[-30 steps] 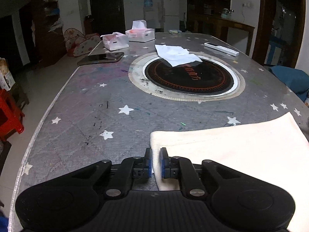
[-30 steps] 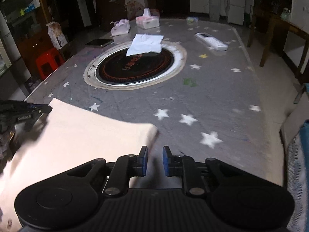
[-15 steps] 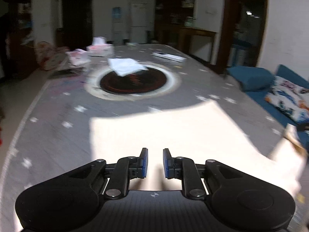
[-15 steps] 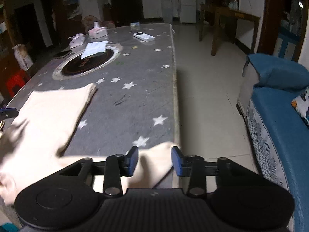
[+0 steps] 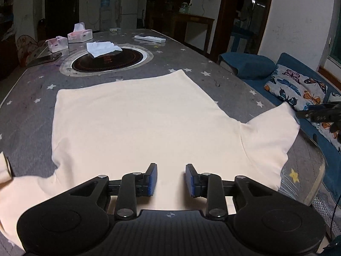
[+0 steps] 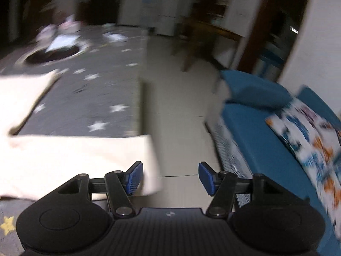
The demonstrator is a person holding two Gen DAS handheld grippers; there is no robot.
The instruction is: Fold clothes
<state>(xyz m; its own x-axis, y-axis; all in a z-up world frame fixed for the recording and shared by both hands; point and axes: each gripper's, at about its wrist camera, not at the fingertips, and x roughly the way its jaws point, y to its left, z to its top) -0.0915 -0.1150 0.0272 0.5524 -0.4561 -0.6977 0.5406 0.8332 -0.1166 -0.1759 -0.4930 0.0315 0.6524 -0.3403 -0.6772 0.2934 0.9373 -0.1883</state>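
Observation:
A cream T-shirt (image 5: pixel 138 123) lies spread flat on the grey star-patterned table (image 5: pixel 32 115), with its hem toward the far side. My left gripper (image 5: pixel 171 180) hangs open over the shirt's near edge, around the collar area, with nothing held. The right sleeve (image 5: pixel 270 140) reaches toward the table's right edge, and my right gripper (image 5: pixel 302 114) shows there, just beyond the sleeve tip. The right wrist view is motion-blurred. In it my right gripper (image 6: pixel 170 179) stands wide open, and the sleeve end (image 6: pixel 85 160) lies beside and under its left finger (image 6: pixel 134 178).
A round black hob (image 5: pixel 106 60) is set into the table, with a white cloth (image 5: pixel 102 48) on it. Beyond it sit two tissue boxes (image 5: pixel 80 35), a remote (image 5: pixel 150 38) and a dark tablet (image 5: pixel 45 58). A blue sofa (image 6: pixel 266 132) with a butterfly cushion (image 5: pixel 298 85) stands right of the table edge.
The shirt has gone from bunched to spread flat. My left gripper moved from the shirt's corner to its near middle edge and opened. My right gripper opened wider and swung right, off the sleeve.

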